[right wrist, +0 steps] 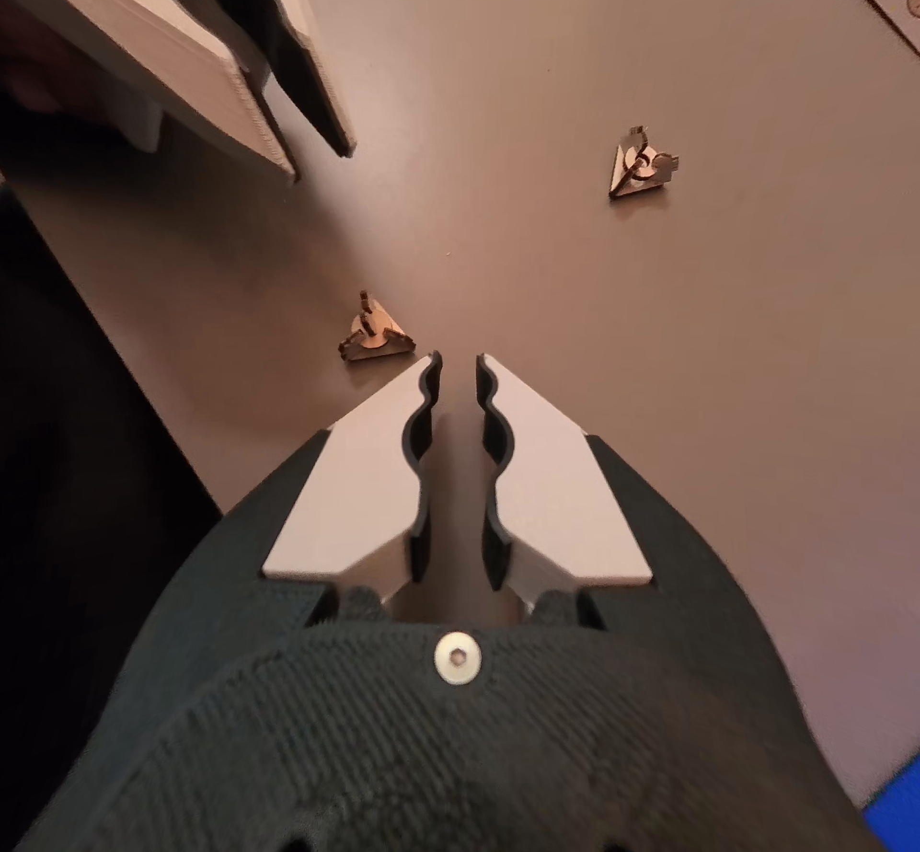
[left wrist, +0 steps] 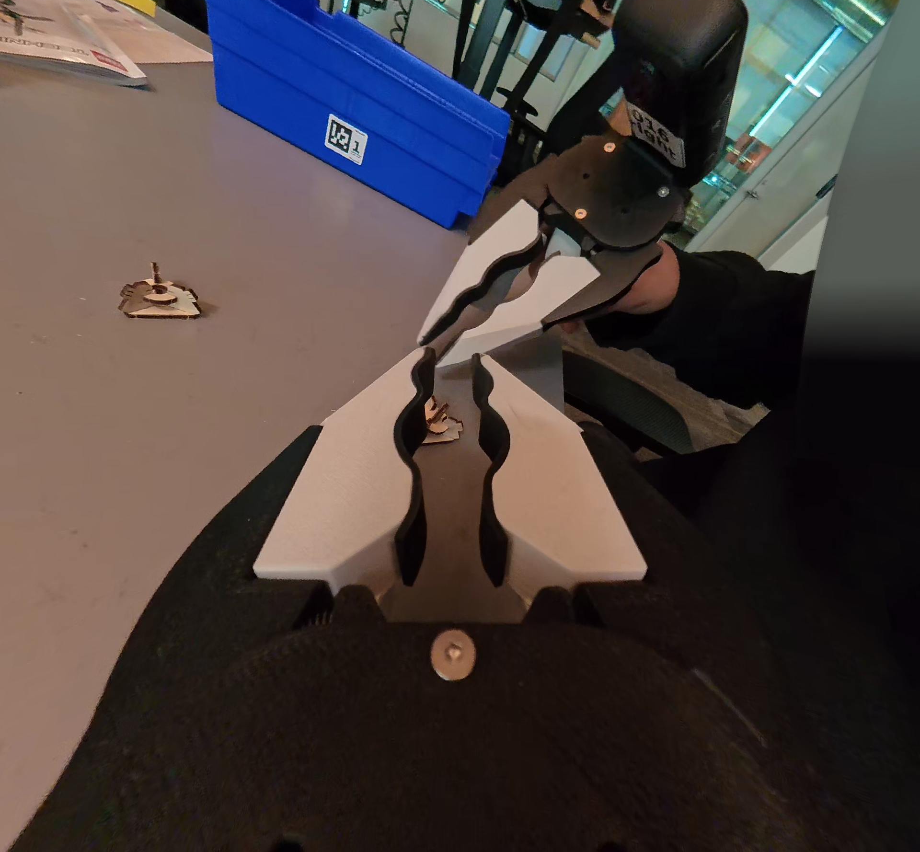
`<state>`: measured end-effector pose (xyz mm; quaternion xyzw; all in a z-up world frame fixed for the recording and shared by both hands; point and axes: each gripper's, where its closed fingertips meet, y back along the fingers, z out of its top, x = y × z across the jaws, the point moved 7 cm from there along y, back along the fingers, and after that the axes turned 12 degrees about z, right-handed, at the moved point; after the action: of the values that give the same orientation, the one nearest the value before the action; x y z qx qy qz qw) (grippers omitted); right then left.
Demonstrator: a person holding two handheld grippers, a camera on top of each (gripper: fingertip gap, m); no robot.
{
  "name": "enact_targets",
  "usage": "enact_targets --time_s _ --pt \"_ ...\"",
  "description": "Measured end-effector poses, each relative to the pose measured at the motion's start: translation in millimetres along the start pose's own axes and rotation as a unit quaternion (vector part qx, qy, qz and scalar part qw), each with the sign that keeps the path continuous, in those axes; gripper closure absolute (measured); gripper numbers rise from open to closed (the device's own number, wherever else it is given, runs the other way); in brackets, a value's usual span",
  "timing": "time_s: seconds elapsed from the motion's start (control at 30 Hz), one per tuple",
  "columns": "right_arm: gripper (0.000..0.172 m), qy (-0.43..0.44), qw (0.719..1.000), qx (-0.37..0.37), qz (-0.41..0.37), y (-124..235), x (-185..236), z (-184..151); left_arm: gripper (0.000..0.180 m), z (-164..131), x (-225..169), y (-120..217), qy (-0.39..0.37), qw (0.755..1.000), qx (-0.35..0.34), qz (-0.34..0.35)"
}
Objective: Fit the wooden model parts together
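My left gripper (left wrist: 453,357) hovers above the grey table (left wrist: 249,230), its jaws a little apart with nothing between the pads. Through the gap I see a small triangular wooden assembly (left wrist: 440,422) lying on the table below. My right gripper (right wrist: 458,360) is open and empty, tips close above the table, just right of that same wooden assembly (right wrist: 376,335). In the left wrist view the right gripper (left wrist: 437,350) points down right in front of my left fingertips. The left gripper (right wrist: 318,163) shows at the upper left of the right wrist view, holding nothing.
A second wooden assembly (left wrist: 159,298) lies farther left on the table; it also shows in the right wrist view (right wrist: 642,171). A blue bin (left wrist: 348,96) stands at the back by the table's edge. A booklet (left wrist: 64,41) lies at the far left. A person's sleeve and a chair are at the right. About 8 centimetres separates my left fingertips from my right.
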<state>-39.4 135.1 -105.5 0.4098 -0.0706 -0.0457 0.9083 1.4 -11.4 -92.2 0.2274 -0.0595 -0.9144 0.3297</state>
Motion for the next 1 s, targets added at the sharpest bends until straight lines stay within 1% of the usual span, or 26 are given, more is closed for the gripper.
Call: enact_targets --time_s 0.2,0.23,0.37,0.47,0.57,0.67,0.77,0.9,1.0 --pt "0.172 -0.003 0.999 -0.032 0.040 -0.4 24.3 1.3 0.168 -0.3 1.1 -0.4 0.006 1.000 0.004 0.001" --pt "0.172 0.000 0.998 -0.040 0.043 -1.3 28.1 1.8 0.168 -1.4 2.1 -1.3 0.011 1.000 0.011 0.004" --pt "0.172 0.006 0.998 -0.063 0.027 -7.0 35.4 -3.4 0.169 -9.2 2.7 -9.9 0.023 0.997 0.067 0.012" --pt "0.172 0.002 0.996 -0.091 0.016 -9.2 38.9 -8.9 0.167 -12.7 -0.8 -14.6 0.001 0.996 0.093 0.019" --pt "0.172 -0.001 0.994 -0.108 0.003 -10.4 40.1 -12.8 0.162 -19.8 -2.5 -20.4 -0.029 0.989 0.144 0.030" --pt "0.172 0.007 0.994 -0.108 -0.002 -12.2 41.5 -13.8 0.162 -24.1 -1.8 -25.6 -0.059 0.981 0.175 0.054" --pt "0.172 0.015 0.993 -0.118 0.018 -14.2 48.0 -9.9 0.162 -25.4 -2.6 -28.7 -0.071 0.978 0.184 0.060" --pt "0.172 0.028 0.994 -0.104 0.021 -21.9 50.4 -11.0 0.155 -27.4 -2.2 -30.6 -0.059 0.977 0.199 0.044" --pt "0.172 0.037 0.996 -0.083 -0.012 -22.0 44.5 -14.7 0.155 -32.2 -4.4 -30.9 -0.040 0.975 0.219 0.024"
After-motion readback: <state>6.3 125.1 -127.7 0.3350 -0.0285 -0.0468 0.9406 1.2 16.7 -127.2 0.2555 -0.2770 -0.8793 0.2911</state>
